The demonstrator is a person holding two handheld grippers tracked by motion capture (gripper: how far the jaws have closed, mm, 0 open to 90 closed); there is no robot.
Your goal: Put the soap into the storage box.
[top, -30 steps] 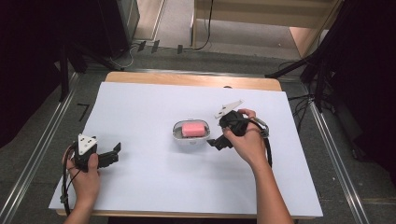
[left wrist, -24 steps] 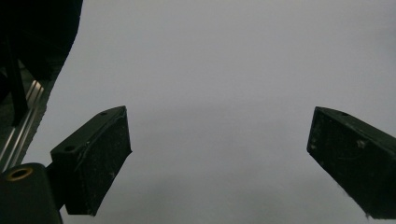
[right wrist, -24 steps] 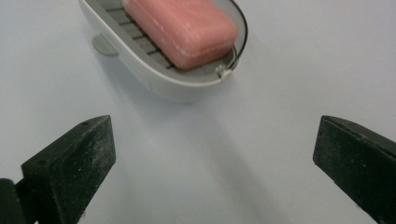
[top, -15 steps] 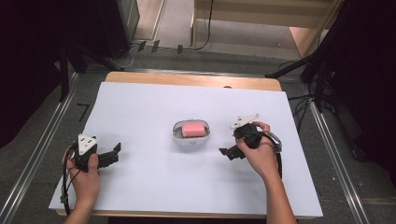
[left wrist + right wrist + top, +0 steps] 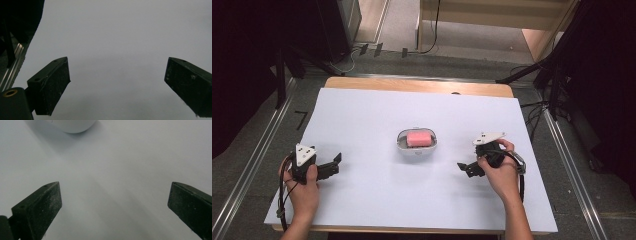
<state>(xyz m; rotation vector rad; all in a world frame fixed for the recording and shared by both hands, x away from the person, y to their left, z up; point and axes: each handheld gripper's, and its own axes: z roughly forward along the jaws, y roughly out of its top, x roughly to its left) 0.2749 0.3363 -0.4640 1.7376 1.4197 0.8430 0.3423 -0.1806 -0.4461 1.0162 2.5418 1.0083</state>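
Currently idle: my left claw [image 5: 333, 165] and right claw [image 5: 465, 169] both released (nothing grasped); pink block [image 5: 419, 138] in white dish [image 5: 402, 145] at twelve o'clock, likely next target.

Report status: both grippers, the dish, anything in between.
Left gripper open, empty, near left table edge. Right gripper open, empty, right of the white dish. Pink block sits in the dish. Nothing in between.

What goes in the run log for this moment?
left gripper open, empty | right gripper open, empty | pink block in white dish
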